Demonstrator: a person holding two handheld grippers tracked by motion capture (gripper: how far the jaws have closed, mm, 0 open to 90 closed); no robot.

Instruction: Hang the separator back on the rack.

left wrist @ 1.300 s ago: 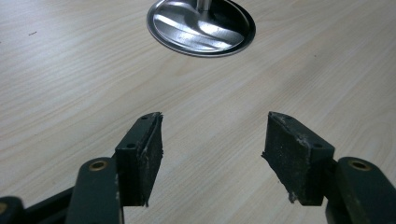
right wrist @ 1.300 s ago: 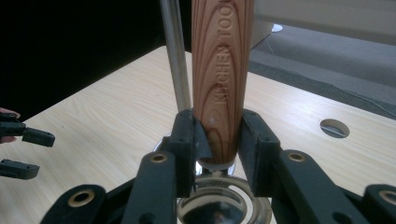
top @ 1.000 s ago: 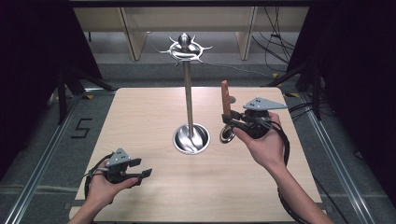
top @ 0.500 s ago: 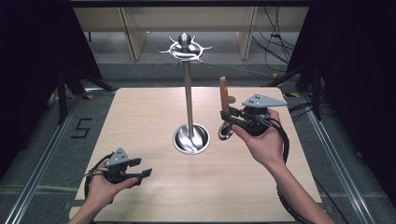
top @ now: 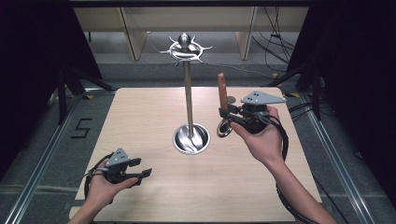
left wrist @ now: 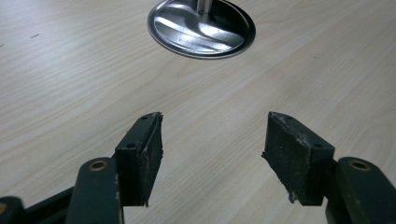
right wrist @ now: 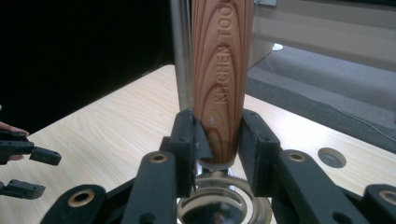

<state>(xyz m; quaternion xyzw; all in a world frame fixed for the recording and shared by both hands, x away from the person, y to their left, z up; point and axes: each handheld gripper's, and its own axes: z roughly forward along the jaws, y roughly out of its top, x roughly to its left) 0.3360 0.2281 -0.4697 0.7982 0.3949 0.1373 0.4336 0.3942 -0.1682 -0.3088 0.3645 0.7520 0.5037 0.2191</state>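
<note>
Meanwhile, right claw (top: 224,116) stays clamped on the wooden-handled utensil (top: 222,92), slightly nearer; left claw (top: 142,168) unmoved, open, empty.

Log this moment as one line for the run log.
right gripper: shut on wooden-handled utensil, handle upright | left gripper: open, empty, low over table | stand: hooks bare | step: utensil not yet hung

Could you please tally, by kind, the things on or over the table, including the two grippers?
Metal utensil stand: 1
Wooden-handled kitchen tool, clamped upright in the right gripper: 1
Grippers, right plus open left gripper: 2
Total: 4
</note>
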